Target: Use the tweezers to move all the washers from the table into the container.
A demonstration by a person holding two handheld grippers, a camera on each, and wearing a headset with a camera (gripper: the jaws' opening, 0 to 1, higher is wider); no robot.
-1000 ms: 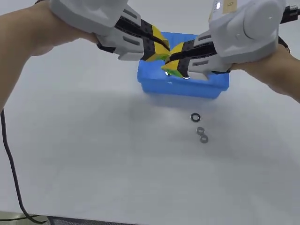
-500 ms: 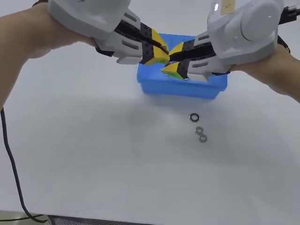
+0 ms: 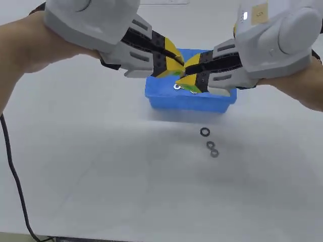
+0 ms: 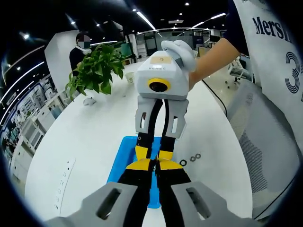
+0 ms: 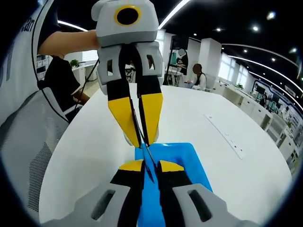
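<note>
A white desk [image 3: 91,181] spreads beneath the left gripper [image 4: 155,164] and the right gripper [image 5: 150,166]. A thin black cable [image 3: 11,171] trails over its near edge, well to the left of both. Seen from the left gripper, a green leafy potted plant [image 4: 94,71] stands on the desk far ahead to its left, with a grey mesh chair back [image 4: 267,132] off to its right. Ahead and right of the right gripper, a flat white strip [image 5: 226,135] lies on the desk.

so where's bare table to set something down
Free: white tabletop between the black cable and the three small metal washers, and right of them. Crowded: above the blue plastic container, where left tool and right tool meet.
</note>
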